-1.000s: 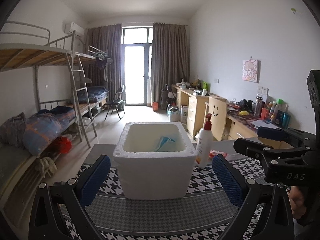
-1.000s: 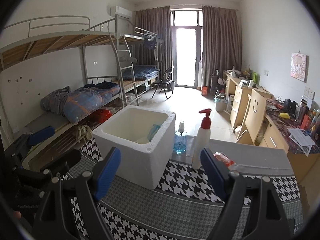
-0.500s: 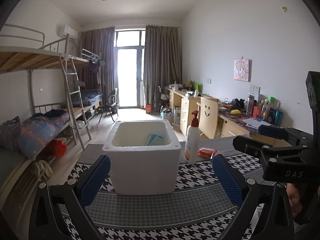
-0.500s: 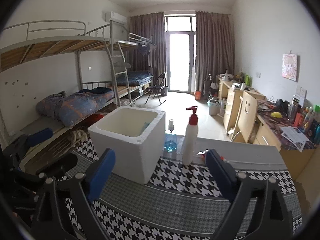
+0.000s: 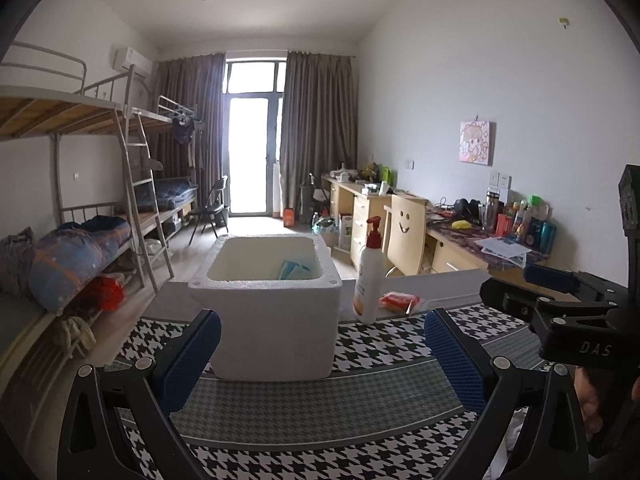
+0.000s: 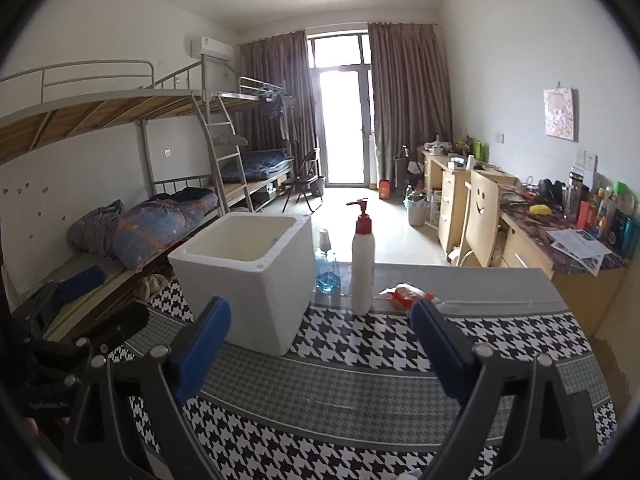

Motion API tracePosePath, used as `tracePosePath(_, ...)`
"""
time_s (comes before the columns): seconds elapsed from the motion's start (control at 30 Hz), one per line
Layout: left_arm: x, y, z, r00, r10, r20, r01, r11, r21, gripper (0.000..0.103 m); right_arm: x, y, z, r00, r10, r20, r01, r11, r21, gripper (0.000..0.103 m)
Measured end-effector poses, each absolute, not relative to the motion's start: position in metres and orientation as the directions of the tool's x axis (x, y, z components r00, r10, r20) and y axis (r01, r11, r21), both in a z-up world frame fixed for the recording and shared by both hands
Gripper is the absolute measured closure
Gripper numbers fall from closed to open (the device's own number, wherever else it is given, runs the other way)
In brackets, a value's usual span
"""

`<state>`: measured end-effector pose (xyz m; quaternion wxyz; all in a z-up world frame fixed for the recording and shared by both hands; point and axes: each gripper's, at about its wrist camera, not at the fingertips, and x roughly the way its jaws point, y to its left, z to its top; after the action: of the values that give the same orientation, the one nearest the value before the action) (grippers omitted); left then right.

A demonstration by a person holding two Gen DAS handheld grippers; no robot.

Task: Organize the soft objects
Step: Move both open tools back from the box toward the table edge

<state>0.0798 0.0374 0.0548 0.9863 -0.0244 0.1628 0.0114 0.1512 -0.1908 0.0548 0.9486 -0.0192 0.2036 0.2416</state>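
Observation:
A white foam box (image 5: 264,312) stands on the houndstooth tablecloth (image 5: 372,356), with a pale blue soft item (image 5: 294,270) lying inside it. My left gripper (image 5: 320,344) hangs open and empty in front of the box, its blue pads well apart. To the right, a red soft packet (image 5: 400,302) lies by a white pump bottle (image 5: 368,280). In the right wrist view, my right gripper (image 6: 320,332) is also open and empty, short of the box (image 6: 248,280), the bottle (image 6: 362,268) and the packet (image 6: 408,294). Each gripper shows at the edge of the other's view.
A blue glass bottle (image 6: 327,272) stands behind the box. Bunk beds (image 6: 140,220) with bedding line the left wall. Desks (image 5: 472,248) cluttered with bottles and a chair (image 5: 404,232) run along the right wall. The table's far edge (image 6: 460,280) is grey.
Both grippers have drawn back a little, so the box and bottle look smaller and slide left in the left wrist view. The right gripper's pads stand slightly wider apart than before.

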Motion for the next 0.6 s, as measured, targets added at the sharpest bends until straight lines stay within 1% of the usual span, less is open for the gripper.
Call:
tracePosePath(0.2,0.079,0.03,0.046,0.941,-0.016,-0.339,-0.003,0.999,-0.055,0.001,0.148,-0.199,0.049,0.809,0.436,-0.394,-0.449,0.891,0.064,0.009)
tracePosePath(0.37,0.076,0.024,0.045,0.941,-0.042,-0.335,0.023,0.998,-0.062,0.001,0.142,-0.206,0.046,0.83,0.42,-0.368,-0.424,0.903,0.075,0.009)
tracePosePath(0.6,0.074,0.017,0.042,0.941,-0.047,-0.336,0.032,0.998,-0.049,0.001,0.137,-0.21,0.044,0.841,0.402,-0.362,-0.409,0.911,0.061,0.009)
